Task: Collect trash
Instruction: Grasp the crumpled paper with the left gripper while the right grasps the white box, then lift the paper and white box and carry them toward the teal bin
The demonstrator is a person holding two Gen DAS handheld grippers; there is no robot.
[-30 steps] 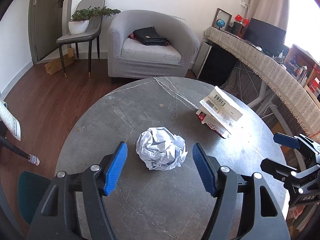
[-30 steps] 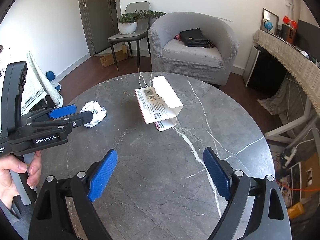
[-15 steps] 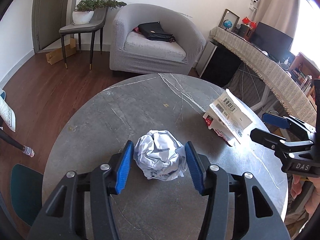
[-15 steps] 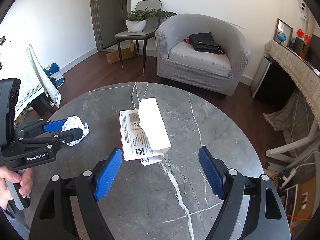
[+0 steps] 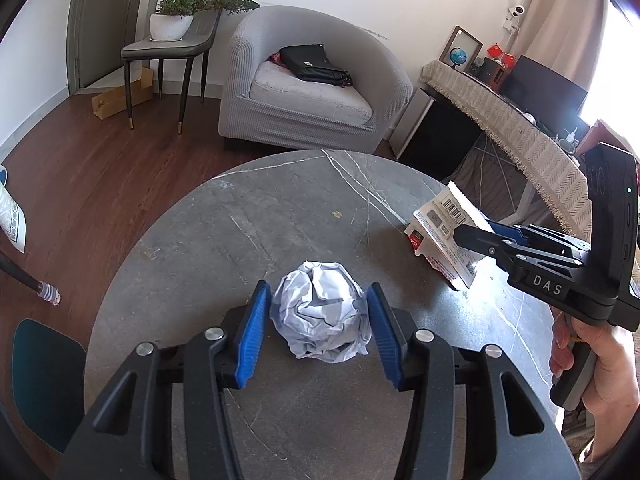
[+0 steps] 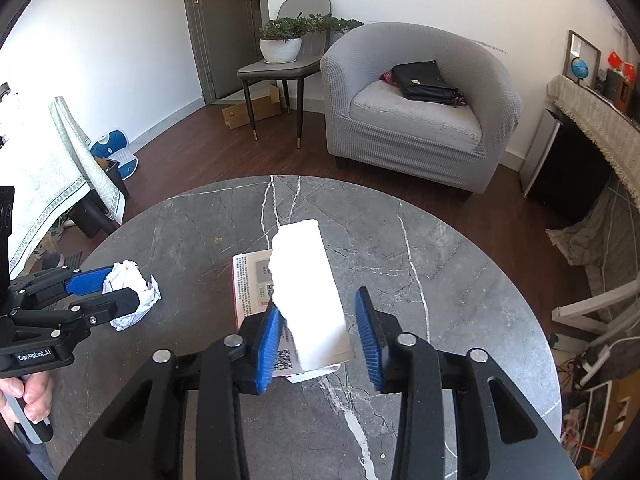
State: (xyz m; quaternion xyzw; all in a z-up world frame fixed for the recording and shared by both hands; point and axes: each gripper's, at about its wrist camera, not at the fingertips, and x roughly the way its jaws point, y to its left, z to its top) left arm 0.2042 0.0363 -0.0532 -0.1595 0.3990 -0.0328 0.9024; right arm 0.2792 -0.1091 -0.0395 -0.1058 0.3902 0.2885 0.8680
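Note:
A crumpled white paper ball (image 5: 320,312) lies on the round grey marble table (image 5: 192,264). My left gripper (image 5: 318,300) is closing on it, and both blue pads touch its sides. In the right wrist view the same ball (image 6: 130,292) sits between the left gripper's (image 6: 120,288) fingers. A torn white carton (image 6: 308,280) with printed labels lies at mid-table. My right gripper (image 6: 318,304) is closing around it: the left pad touches it, while a gap shows at the right pad. The left wrist view shows that carton (image 5: 440,216) and the right gripper (image 5: 472,230) from the side.
A grey armchair (image 6: 416,120) with a black bag stands beyond the table, and a chair with a potted plant (image 6: 280,44) is next to it. A teal seat (image 5: 40,380) is at the table's near left, a cloth-covered desk (image 5: 520,140) at the right.
The left jaws narrowed from wide apart until the pads reached the paper ball. My right gripper moved forward over the carton and its jaws narrowed around it.

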